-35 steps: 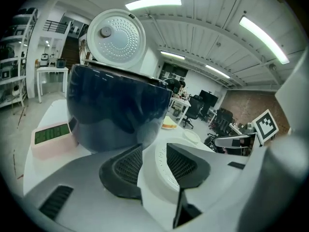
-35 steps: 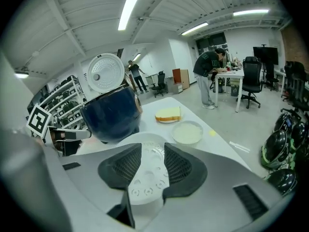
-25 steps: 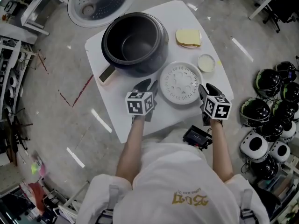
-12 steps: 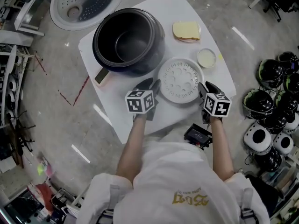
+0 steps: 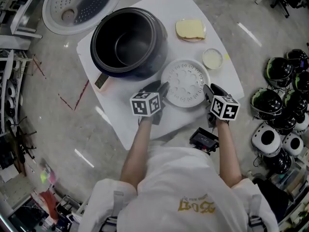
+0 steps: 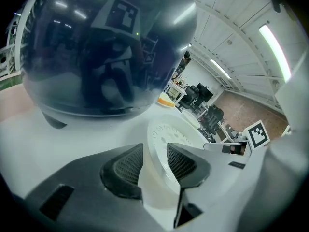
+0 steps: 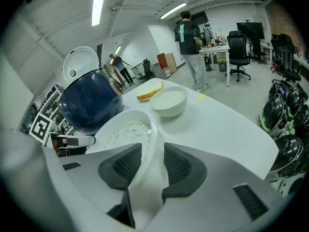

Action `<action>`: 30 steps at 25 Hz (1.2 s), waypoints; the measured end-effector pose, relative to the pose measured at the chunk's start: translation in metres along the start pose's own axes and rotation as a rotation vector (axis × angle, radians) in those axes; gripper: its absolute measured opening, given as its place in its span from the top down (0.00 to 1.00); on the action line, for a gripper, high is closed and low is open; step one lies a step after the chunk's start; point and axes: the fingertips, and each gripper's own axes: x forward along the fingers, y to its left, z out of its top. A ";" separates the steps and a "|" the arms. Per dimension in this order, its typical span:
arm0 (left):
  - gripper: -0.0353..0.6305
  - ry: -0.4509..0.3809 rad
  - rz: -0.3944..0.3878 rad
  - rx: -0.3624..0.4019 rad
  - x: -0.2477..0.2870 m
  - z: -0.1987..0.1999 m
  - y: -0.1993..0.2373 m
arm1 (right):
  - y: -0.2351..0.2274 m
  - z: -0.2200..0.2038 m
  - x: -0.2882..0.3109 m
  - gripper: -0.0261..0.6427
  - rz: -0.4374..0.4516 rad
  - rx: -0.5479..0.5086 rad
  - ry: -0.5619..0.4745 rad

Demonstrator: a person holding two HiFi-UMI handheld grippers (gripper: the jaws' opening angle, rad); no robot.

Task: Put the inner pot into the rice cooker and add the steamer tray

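Sunk since a second ago: left tongs point(image 6: 154, 153) and right tongs point(image 7: 153, 153), now at the left and right edges of tray point(image 5: 186, 82). Left: jaws have just been widening, astride the rim, pads not biting. Right: apart, rim between. Tray: flat on table point(image 5: 145, 124), near-right of cooker point(image 5: 155, 62). Pot point(image 5: 126, 45): I judge it seated in the cooker. Meaning, as I read it: grip pending, tray transfer outstanding.
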 end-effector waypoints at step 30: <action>0.82 0.023 -0.023 -0.008 -0.002 -0.005 -0.006 | 0.008 -0.008 -0.004 0.83 0.064 0.062 0.009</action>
